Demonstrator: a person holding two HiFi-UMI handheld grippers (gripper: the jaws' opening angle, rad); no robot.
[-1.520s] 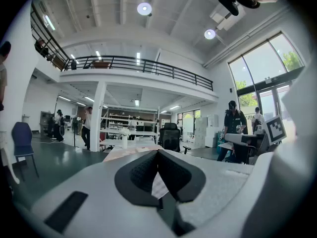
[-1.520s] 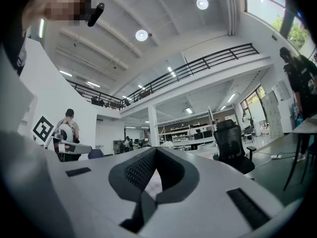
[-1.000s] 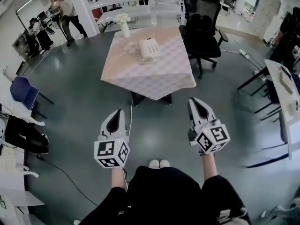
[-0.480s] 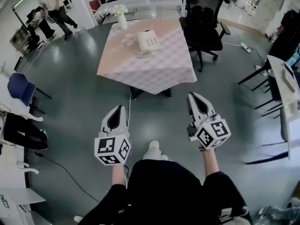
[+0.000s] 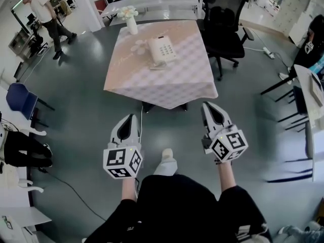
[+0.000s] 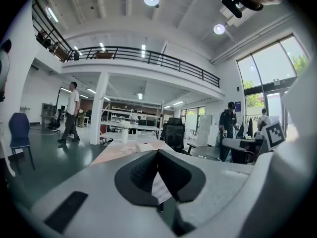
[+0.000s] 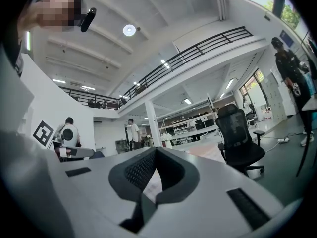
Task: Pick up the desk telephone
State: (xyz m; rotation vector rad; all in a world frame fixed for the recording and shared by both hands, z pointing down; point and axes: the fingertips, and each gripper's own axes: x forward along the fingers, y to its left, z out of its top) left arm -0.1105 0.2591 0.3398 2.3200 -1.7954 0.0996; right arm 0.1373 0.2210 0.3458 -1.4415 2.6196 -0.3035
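A white desk telephone (image 5: 162, 50) with a grey keypad lies near the middle of a table (image 5: 177, 87) draped in a pale checked cloth, seen in the head view. My left gripper (image 5: 129, 119) and right gripper (image 5: 209, 108) hang side by side over the grey floor, short of the table's near corner, both shut and empty. In the left gripper view the tabletop (image 6: 116, 150) stretches ahead of the shut jaws, with the telephone (image 6: 144, 146) small on it. The right gripper view shows its jaws shut with only the table's edge (image 7: 205, 150) beyond.
A white vase of flowers (image 5: 130, 19) stands at the table's far left corner. A black office chair (image 5: 224, 19) sits at the table's far right. Desks line the right side (image 5: 309, 92). A blue chair (image 5: 20, 97) and a walking person (image 5: 43, 14) are at the left. A cable (image 5: 63, 184) trails over the floor.
The table has come closer and lower in the head view as I walk toward it. Both grippers stayed shut, side by side. The person at the back left has walked further left.
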